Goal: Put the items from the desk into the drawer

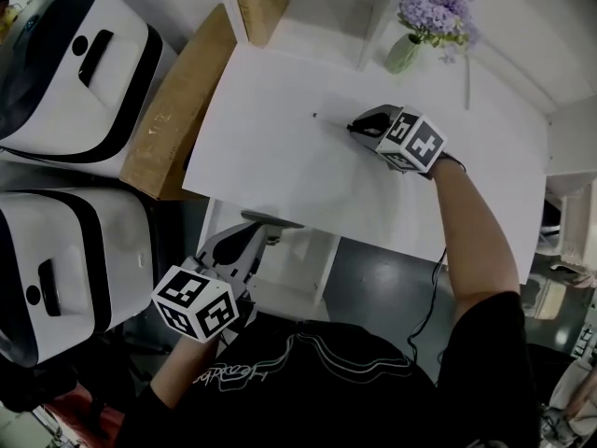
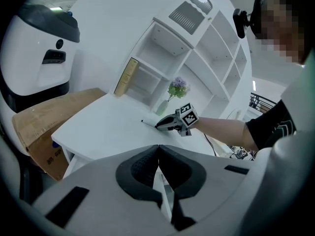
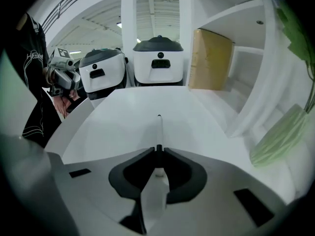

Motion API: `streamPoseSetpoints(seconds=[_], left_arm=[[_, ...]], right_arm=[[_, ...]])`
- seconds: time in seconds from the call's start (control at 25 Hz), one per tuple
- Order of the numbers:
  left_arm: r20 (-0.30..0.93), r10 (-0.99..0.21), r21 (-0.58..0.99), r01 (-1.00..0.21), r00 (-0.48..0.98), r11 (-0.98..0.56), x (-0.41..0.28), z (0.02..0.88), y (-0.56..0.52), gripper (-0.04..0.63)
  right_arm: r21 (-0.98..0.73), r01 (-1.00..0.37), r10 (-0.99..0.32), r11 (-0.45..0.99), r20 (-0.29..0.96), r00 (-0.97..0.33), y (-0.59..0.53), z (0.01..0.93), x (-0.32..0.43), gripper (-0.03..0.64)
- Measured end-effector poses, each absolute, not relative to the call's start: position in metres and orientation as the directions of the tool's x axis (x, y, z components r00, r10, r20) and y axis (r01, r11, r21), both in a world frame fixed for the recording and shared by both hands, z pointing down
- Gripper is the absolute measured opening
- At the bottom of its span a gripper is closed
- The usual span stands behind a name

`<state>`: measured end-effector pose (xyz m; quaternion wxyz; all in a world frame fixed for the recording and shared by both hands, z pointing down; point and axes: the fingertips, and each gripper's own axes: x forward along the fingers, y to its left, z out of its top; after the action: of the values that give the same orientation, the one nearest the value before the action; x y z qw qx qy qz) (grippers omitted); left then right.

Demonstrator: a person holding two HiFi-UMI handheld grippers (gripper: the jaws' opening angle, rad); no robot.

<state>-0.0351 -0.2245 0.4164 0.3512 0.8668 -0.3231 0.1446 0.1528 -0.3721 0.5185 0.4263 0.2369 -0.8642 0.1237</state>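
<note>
Pen (image 1: 328, 119) gripped on bench (image 1: 280, 157) by right claw (image 1: 353, 127).
Right claw is clenched on one end of the thin white pen, which is laid along the white bench with its dark tip pointed away from the claw; a flower vase (image 1: 404, 52) is seen further back. Left claw (image 1: 264, 234) is held below the bench's front edge, tips clenched together, nothing seen between them.
</note>
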Motion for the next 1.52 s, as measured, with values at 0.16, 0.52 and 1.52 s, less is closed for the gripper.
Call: streamPoseSetpoints(seconds=[0.16,0.52,1.52], left_arm=[[0.474,-0.457,0.506,-0.657,0.753,-0.558,-0.032,0.414,-0.216,0.021],[0.441,-0.467,0.498,-0.642,0.766,-0.583,-0.027,0.396,-0.181,0.021],[0.384,-0.59,0.46,-0.701,0.71,-0.545,-0.059,0.352,-0.017,0.021]], right_arm=[[-0.029,-0.566,-0.344,0.824,0.767,-0.541,-0.364,0.512,0.15,0.077],[-0.119,-0.682,-0.484,0.722,0.618,-0.62,-0.296,0.442,0.125,0.077],[-0.33,-0.656,-0.54,0.679,0.382,-0.75,-0.032,0.399,0.036,0.077]])
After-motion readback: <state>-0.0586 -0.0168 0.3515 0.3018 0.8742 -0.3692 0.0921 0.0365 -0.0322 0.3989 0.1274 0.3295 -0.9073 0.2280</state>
